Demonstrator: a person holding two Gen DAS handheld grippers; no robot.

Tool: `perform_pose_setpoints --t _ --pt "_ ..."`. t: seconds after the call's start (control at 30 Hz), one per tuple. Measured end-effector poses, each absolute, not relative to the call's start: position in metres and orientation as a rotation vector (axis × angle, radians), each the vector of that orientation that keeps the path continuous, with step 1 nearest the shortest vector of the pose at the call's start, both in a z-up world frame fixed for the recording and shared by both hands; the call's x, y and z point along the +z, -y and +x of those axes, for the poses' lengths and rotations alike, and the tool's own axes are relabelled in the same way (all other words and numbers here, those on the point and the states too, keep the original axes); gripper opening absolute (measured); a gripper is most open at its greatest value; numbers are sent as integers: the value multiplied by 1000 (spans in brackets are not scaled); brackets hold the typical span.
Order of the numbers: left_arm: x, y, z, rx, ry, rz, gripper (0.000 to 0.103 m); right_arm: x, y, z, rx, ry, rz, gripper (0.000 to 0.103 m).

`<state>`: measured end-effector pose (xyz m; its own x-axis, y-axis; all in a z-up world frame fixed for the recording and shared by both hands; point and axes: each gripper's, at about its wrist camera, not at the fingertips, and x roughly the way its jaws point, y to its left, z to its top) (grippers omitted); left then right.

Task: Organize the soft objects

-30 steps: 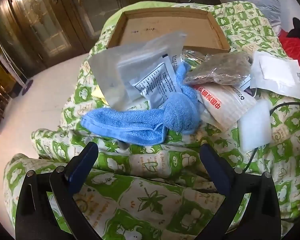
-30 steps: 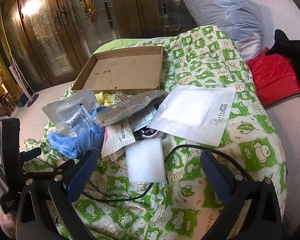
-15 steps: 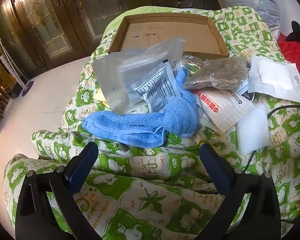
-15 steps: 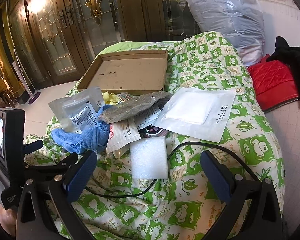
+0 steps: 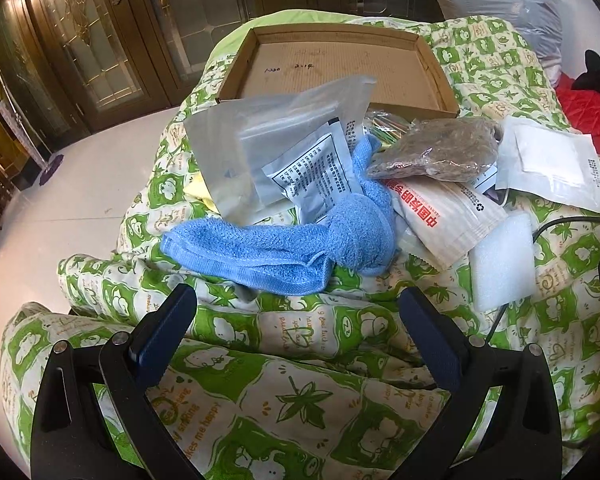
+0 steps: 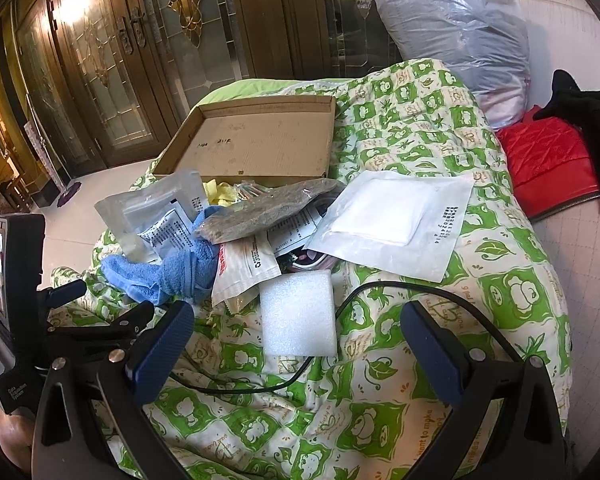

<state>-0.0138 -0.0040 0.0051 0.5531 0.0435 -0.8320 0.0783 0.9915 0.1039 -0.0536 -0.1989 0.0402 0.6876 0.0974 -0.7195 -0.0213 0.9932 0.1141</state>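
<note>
The job looks like it has hardly begun. The box (image 5: 340,68) sits empty at the far side of the bed, and all the soft things are in a heap just in front of it on the quilt (image 5: 284,396). In the heap are a blue towel (image 5: 300,244) tied in a knot, a clear bag (image 5: 268,140), a small printed packet (image 5: 316,172), a brown pouch (image 5: 440,152), a packet with red letters (image 5: 444,220), a gauze pack (image 6: 392,220) and a white foam pad (image 6: 298,316). All of them are left to sort. The left hand-held gripper (image 5: 296,312) has its jaws wide apart and holds nothing; it hangs just in front of the towel. The right hand-held gripper (image 6: 296,328) is wide apart and empty too, near the foam pad. A black cable (image 6: 420,292) loops over the quilt beside the pad and could get in the way. The packets lie on top of each other, so lifting one may drag more. A big plastic bag (image 6: 456,36) and a red thing (image 6: 548,168) sit off to the right.
</note>
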Motion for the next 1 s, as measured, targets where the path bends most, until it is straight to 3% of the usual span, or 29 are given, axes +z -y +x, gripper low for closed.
perform_pose_setpoints --t 0.67,1.0 --pt "7 3 -9 -51 -1017 102 103 41 204 -50 72 -817 114 103" --pt "37 18 29 -148 -992 186 103 54 218 -20 65 -826 97 103"
